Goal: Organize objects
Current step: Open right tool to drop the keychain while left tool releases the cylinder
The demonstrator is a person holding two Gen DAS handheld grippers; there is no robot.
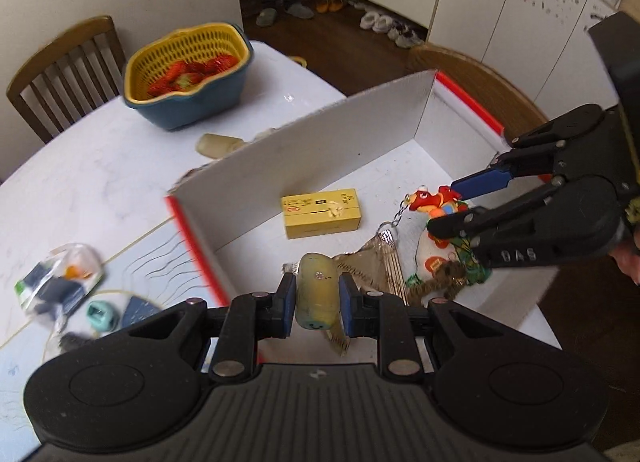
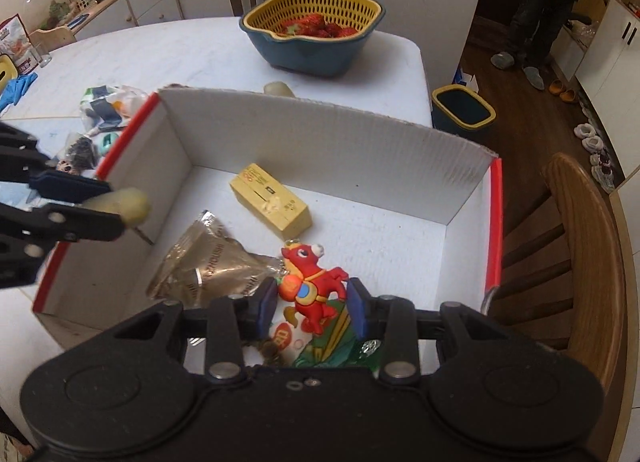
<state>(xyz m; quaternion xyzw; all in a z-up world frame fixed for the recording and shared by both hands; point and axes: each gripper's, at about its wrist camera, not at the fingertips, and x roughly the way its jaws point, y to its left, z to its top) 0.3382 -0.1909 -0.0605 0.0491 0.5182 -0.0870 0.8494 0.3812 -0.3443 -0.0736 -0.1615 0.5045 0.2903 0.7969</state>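
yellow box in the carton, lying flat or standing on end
Lying flat. The yellow box rests on its broad side on the floor of the carton, printed face up, apart from the clear packet.

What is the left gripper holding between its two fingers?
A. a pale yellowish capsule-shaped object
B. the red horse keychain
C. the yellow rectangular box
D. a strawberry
A: the left gripper is shut on the pale capsule-shaped object, while the yellow box lies untouched in the cardboard box.
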